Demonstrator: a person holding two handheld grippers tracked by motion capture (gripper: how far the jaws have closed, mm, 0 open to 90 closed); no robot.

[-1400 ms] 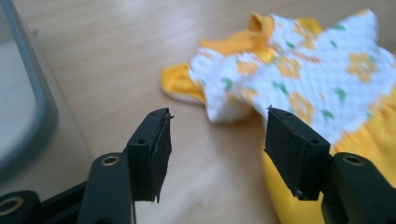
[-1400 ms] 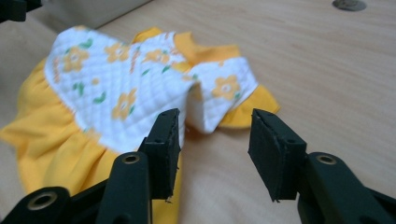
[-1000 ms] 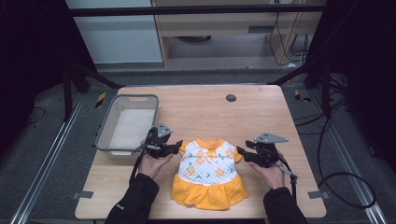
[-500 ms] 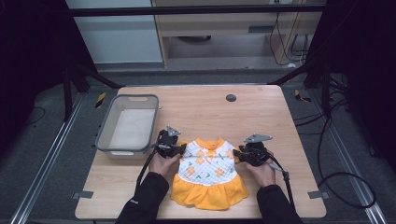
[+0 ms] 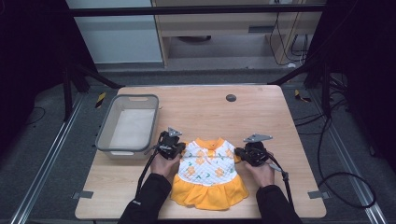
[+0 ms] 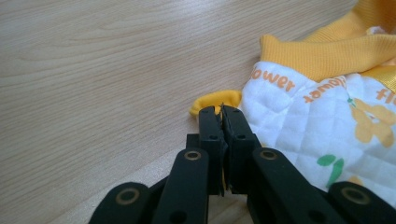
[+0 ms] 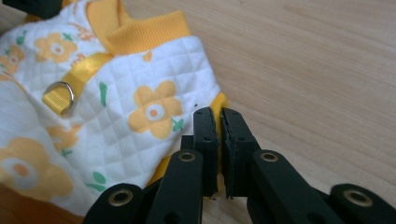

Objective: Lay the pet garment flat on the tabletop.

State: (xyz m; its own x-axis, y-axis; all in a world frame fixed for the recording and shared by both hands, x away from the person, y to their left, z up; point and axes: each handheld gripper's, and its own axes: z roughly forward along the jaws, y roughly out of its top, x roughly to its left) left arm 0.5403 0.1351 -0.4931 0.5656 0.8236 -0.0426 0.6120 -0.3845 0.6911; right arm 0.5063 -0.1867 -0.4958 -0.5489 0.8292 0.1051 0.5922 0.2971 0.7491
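My left claw (image 6: 219, 112) is clenched on the dress (image 5: 208, 173) at its sleeve edge; my right claw (image 7: 219, 114) is clenched on the opposite sleeve (yellow trim between the jaws). The dress lies flat on the counter (image 5: 261, 116) between both claws. A bin (image 5: 104, 131) sits beyond the left claw.

Both forearms reach forward, hands low; the left tool (image 5: 170, 145) and right tool (image 5: 252, 151) have jaws pressed together.
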